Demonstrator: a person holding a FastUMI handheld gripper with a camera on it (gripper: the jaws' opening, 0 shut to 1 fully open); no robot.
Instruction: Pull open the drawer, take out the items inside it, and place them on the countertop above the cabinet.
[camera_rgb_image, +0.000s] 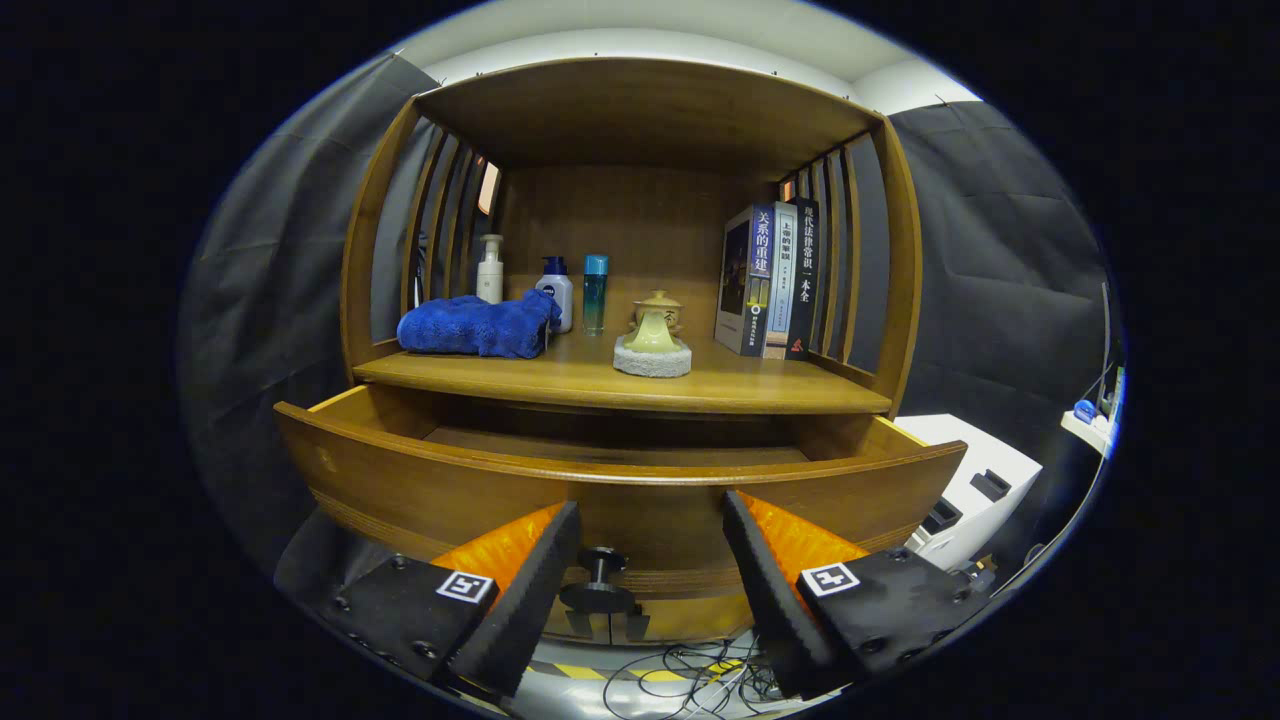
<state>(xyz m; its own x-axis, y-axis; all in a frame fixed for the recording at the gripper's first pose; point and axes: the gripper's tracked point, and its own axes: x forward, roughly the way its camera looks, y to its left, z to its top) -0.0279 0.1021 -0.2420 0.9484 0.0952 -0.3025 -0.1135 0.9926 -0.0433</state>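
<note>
we see our gripper (650, 520) with its two fingers spread wide apart, gripping nothing; the small dark round knob (600, 572) on the front of the curved brown wooden drawer (400, 480) sits between them, nearer the left finger, touching neither. the drawer is pulled out from the brown wooden cabinet (905, 300), and what we can see of its inside is bare wood (the near part is hidden behind the drawer front). on the wooden countertop (600, 385) above it lie a folded blue towel (478, 326), and behind it a white pump bottle (490, 268), a white bottle with a blue cap (556, 292) and a slim teal bottle (595, 293). a yellowish ceramic lidded pot (656, 322) stands on a round grey pad (652, 360) at the middle, and three upright books (768, 280) stand against the right slats
</note>
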